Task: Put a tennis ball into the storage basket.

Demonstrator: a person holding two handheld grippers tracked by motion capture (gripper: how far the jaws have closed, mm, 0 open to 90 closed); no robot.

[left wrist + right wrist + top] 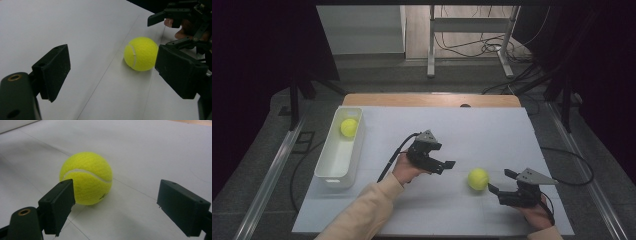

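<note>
Tabletop [492, 125] covered with white sheet, seams visible. White rectangular bin [328, 165] along left edge, long axis running front to back. One tennis ball in bin [349, 127], lying at far end of it.

Second tennis ball [478, 178] on bare sheet, right of centre, toward front edge. In right gripper view, sitting ahead of the jaws, nearer the left pad; not touching either pad so far as visible.

Right gripper [502, 181] held low near front right corner, pointing left toward second ball, just beside it. Jaws spread wide, nothing between the pads. Grey three-cornered plate on top.

Left gripper [447, 166] near middle of tabletop, left of second ball, pointing right toward it, a little apart. Jaws spread wide, holding nothing. Cable trailing back toward front left. Person's sleeve [362, 210] coming in from front edge.

Left gripper view: second ball [140, 53] ahead and toward right pad, right gripper [160, 30] beyond it, fingertip [169, 23] of person's hand visible behind its jaws.
</note>
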